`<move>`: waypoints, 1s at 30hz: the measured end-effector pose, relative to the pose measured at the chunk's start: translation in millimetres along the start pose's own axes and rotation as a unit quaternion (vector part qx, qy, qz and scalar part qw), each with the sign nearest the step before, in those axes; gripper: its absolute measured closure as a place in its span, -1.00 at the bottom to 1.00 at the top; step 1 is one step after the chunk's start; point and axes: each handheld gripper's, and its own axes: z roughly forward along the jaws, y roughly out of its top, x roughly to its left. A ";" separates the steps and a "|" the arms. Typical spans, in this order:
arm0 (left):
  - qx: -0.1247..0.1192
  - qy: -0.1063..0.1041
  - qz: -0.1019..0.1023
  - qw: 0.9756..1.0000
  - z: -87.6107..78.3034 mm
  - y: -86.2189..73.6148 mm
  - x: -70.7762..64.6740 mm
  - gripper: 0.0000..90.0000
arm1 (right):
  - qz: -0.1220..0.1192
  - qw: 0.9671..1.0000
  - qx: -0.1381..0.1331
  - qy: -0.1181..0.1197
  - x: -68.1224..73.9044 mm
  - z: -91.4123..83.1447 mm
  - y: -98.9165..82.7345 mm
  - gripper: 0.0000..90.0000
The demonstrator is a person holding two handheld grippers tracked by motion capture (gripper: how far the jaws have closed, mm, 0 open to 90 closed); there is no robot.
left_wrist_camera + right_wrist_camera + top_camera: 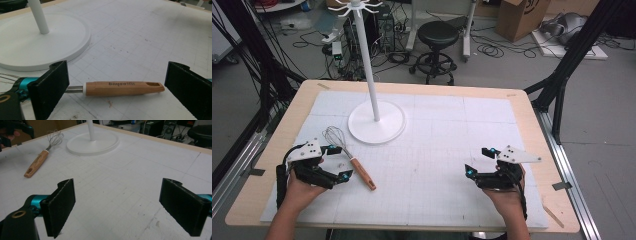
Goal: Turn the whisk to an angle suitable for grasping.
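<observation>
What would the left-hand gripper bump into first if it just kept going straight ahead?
Most likely the whisk: its wooden handle lies crosswise on the white mat, just ahead of the left gripper, whose jaws stand open on either side. How close it is cannot be told exactly. Beyond it there is bare mat; the white stand's base sits off to one side.

A wooden table (532, 115) is standing on a grey floor (602, 130), carrying a white gridded mat (452, 150). Beyond the table's far edge a black stool (438, 42) is sitting among trailing cables (399, 56). Past the table's far right corner a cardboard box (522, 17) is resting. Black frame struts (569, 60) are flanking the table.
</observation>
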 end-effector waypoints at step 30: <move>0.114 -0.034 0.076 0.990 12.9 41.8 4.6 -0.86 | 0.004 1.000 -0.007 0.000 1.6 -3.2 3.4 -0.73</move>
